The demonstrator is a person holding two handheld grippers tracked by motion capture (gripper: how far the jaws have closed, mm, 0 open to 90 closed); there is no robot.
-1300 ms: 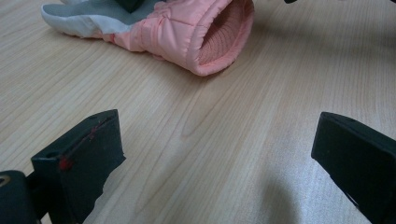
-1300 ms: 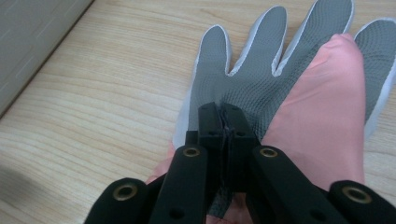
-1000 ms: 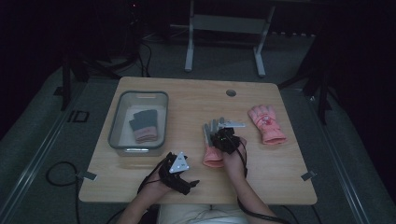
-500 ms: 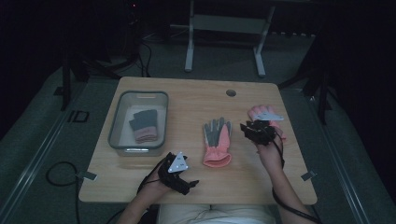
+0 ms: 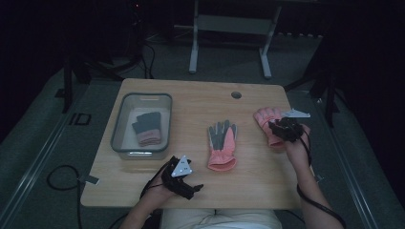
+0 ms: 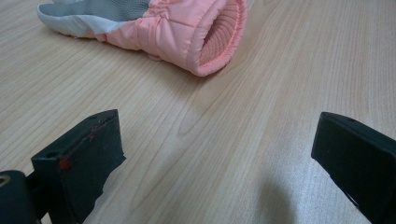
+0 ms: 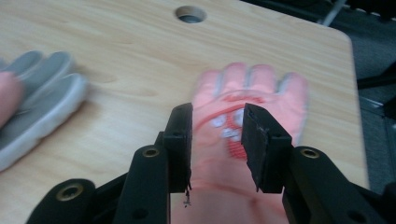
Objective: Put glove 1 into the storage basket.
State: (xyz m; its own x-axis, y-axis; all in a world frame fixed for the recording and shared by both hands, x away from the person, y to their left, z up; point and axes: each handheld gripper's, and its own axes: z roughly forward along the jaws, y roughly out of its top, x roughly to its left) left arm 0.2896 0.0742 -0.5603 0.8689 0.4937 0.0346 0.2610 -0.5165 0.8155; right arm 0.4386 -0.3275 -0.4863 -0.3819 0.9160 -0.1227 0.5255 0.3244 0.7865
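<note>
A: Status on the right gripper (image 5: 282, 129)?

B: Over the pink padded glove with the printed back (image 5: 268, 125), near the right edge of the light wooden table (image 5: 191, 102). In the right gripper view its jaws stand partly apart above the glove (image 7: 247, 116), around the wrist end. Not pinching fabric yet, as far as I can tell. The view is motion-blurred, so contact is uncertain.

A: Left gripper (image 5: 184, 183)?

B: Parked at the near edge of the table, jaws spread wide, holding nothing. In its own view there's bare wood between them, and the cuff of the second pink glove with grey palm (image 6: 154, 28) lies ahead, well apart from the jaws.

A: Where's that one on the table?

B: Mid-table (image 5: 222, 145), palm up, cuff toward the person. Between the clear plastic bin (image 5: 119, 129) on the left and the right-hand glove.

A: Anything in the bin?

B: One dark grey glove with a pink cuff (image 5: 146, 128), lying flat.

A: So which step?

B: My read: approach for a grasp on the right-hand glove, probably headed for the bin.

A: Next move needs?

B: Drop the jaws onto the cuff, close on a fold of fabric, and lift clear before carrying it across over the middle glove. Soft material, so a shallow pinch could slip.
</note>
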